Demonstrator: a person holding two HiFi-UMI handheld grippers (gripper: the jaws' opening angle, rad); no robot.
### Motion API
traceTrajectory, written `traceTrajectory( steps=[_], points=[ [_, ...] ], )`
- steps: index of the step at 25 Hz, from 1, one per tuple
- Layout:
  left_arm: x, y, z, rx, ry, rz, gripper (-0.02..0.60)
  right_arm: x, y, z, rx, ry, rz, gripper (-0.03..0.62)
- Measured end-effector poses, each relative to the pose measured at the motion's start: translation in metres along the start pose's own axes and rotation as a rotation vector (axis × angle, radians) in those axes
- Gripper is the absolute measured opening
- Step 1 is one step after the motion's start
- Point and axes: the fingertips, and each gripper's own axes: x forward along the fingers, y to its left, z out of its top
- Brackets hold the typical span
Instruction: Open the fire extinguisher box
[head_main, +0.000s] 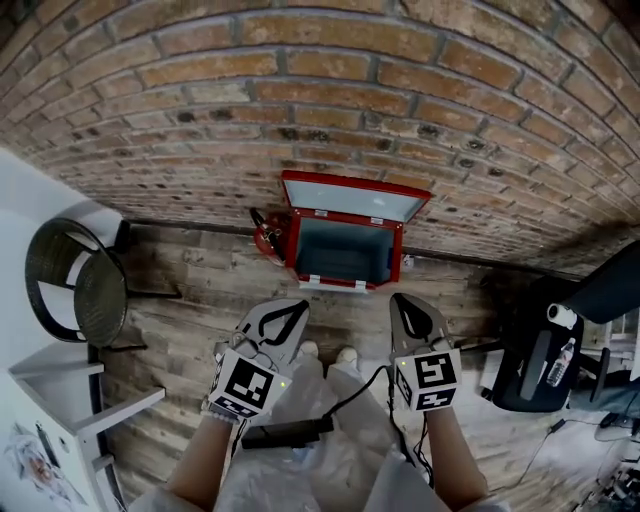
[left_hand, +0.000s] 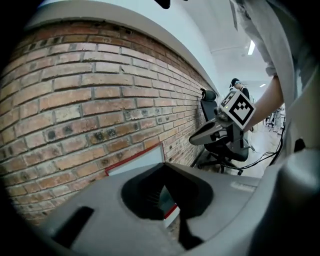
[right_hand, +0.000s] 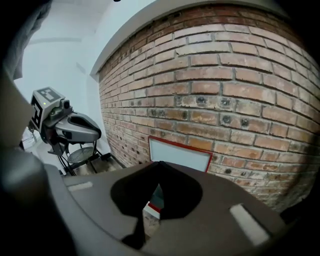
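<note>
Both closed and empty, left gripper (head_main: 297, 308) and right gripper (head_main: 402, 300) hang clear of the open fire extinguisher box (head_main: 345, 252); its stiff, likely light lid (head_main: 355, 202) offers a free edge.

**No Legible Markings Found**

No text, brand, number or sign could be read in any view. The cubes on the left gripper (head_main: 283, 318) and right gripper (head_main: 410, 308) bore only black-and-white square patterns, without letters or digits. The red fire extinguisher box (head_main: 345, 250) showed a plain pale lid lining; the white tabs (head_main: 313, 280) at its base were too small to read. A label on the bottle (head_main: 562, 362) by the office chair (head_main: 530, 385) was likewise illegible.
</note>
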Motion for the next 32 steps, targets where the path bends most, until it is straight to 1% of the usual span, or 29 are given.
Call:
traceTrajectory(
  steps=[4, 9, 12, 18, 22, 26, 29, 32],
  points=[
    [-0.012, 0.004, 0.017, -0.003, -0.019, 0.025, -0.002, -0.014, 0.000, 0.023, -0.010, -0.029, 0.002, 0.008],
    [-0.028, 0.016, 0.048, 0.023, -0.079, 0.066, -0.002, -0.031, -0.001, 0.054, -0.032, -0.083, -0.002, 0.008],
    [-0.037, 0.020, 0.057, 0.028, -0.085, 0.082, -0.002, -0.041, -0.002, 0.068, -0.030, -0.114, -0.012, 0.008],
    [-0.046, 0.026, 0.074, 0.073, -0.104, 0.097, -0.002, -0.051, 0.005, 0.087, -0.043, -0.151, -0.010, 0.009],
    [-0.049, 0.024, 0.083, 0.074, -0.132, 0.102, -0.002, -0.056, 0.009, 0.096, -0.058, -0.160, 0.004, 0.008],
    [-0.051, 0.023, 0.087, 0.084, -0.134, 0.101, -0.002, -0.059, 0.008, 0.106, -0.067, -0.178, 0.004, 0.008],
    [-0.050, 0.023, 0.093, 0.086, -0.154, 0.105, -0.002, -0.061, 0.009, 0.112, -0.078, -0.191, 0.006, 0.008],
    [-0.050, 0.025, 0.093, 0.090, -0.140, 0.105, -0.002, -0.060, 0.011, 0.116, -0.086, -0.200, 0.013, 0.008]
  ],
)
